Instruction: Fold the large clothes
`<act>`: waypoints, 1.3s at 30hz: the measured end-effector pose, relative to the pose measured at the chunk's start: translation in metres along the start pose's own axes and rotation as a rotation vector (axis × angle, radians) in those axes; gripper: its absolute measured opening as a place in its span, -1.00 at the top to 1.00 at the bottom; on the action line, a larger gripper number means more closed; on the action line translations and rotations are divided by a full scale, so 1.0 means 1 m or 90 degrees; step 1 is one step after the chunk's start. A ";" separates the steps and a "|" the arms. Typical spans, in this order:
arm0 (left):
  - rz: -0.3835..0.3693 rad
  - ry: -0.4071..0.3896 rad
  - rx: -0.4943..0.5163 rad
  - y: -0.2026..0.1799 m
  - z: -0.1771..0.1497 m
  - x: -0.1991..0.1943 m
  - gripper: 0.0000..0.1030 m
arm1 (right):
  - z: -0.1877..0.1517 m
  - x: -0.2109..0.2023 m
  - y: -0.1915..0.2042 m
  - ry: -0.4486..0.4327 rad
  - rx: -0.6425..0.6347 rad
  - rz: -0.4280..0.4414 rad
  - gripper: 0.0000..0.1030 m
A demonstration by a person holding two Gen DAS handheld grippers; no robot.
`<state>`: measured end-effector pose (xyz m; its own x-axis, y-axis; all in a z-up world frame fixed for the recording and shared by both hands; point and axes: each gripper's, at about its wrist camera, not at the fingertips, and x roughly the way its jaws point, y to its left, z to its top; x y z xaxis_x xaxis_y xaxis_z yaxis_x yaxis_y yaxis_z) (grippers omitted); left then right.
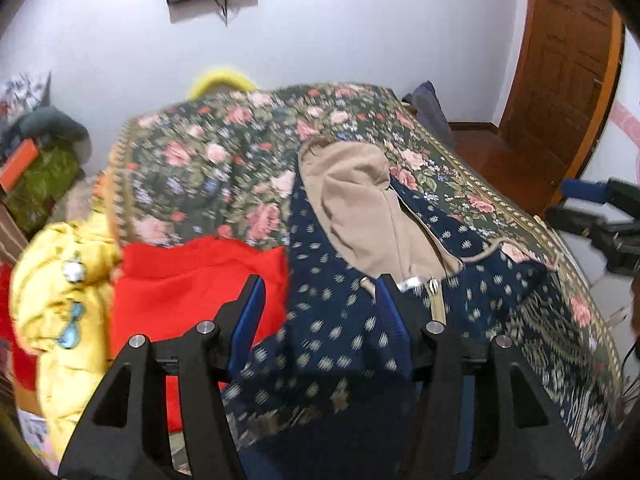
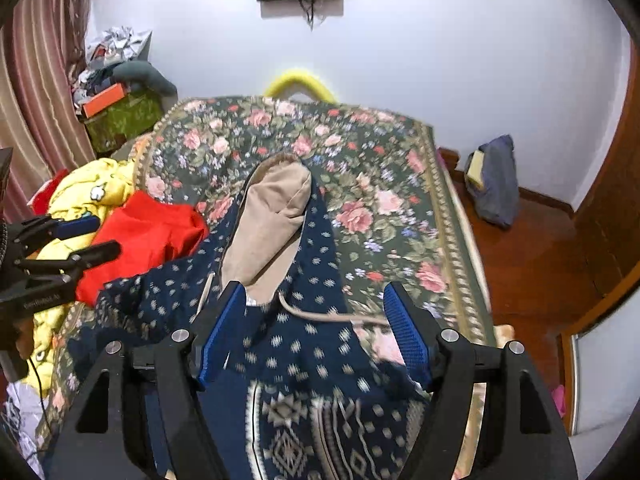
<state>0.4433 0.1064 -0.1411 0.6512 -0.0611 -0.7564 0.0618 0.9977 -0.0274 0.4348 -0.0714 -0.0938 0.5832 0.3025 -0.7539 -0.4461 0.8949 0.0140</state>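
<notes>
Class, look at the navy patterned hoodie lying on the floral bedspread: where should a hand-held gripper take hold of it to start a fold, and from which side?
Probably pinch the navy hoodie at its sleeve, which lies stretched out left toward the red garment. Come from above and from the left, since the sleeve's thin, flat edge lies exposed there.

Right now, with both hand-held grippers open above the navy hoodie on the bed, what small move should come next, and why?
Probably lower the right hand-held gripper onto the navy hoodie near its beige-lined hood and pinch an edge. Both it and the left hand-held gripper have pads apart, holding nothing, and the hoodie lies rumpled on the floral bedspread, its hood open and drawstring loose.
</notes>
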 end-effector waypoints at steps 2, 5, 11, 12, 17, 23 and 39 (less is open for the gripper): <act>-0.018 0.033 -0.031 0.001 0.005 0.029 -0.09 | 0.007 0.033 -0.001 0.035 0.016 0.005 -0.32; -0.031 0.069 -0.048 -0.003 0.008 0.067 -0.09 | 0.012 0.079 -0.006 0.096 0.062 0.023 -0.32; -0.029 0.119 -0.082 0.005 0.014 0.122 -0.09 | 0.008 0.151 -0.022 0.192 0.144 0.055 -0.32; -0.034 0.124 -0.092 0.008 0.014 0.129 -0.09 | 0.006 0.158 -0.025 0.204 0.157 0.059 -0.32; -0.046 0.150 -0.129 0.023 0.011 0.161 -0.09 | 0.004 0.167 -0.042 0.193 0.206 0.098 -0.26; -0.052 0.116 -0.122 0.027 0.007 0.157 0.78 | 0.002 0.151 -0.038 0.164 0.196 0.125 0.76; -0.057 -0.007 -0.033 0.006 0.003 -0.019 0.82 | -0.007 0.007 -0.009 0.044 0.082 0.126 0.83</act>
<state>0.4341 0.1138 -0.1249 0.6529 -0.1503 -0.7424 0.0810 0.9883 -0.1289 0.4382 -0.0791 -0.1040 0.4426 0.4570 -0.7716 -0.4545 0.8560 0.2463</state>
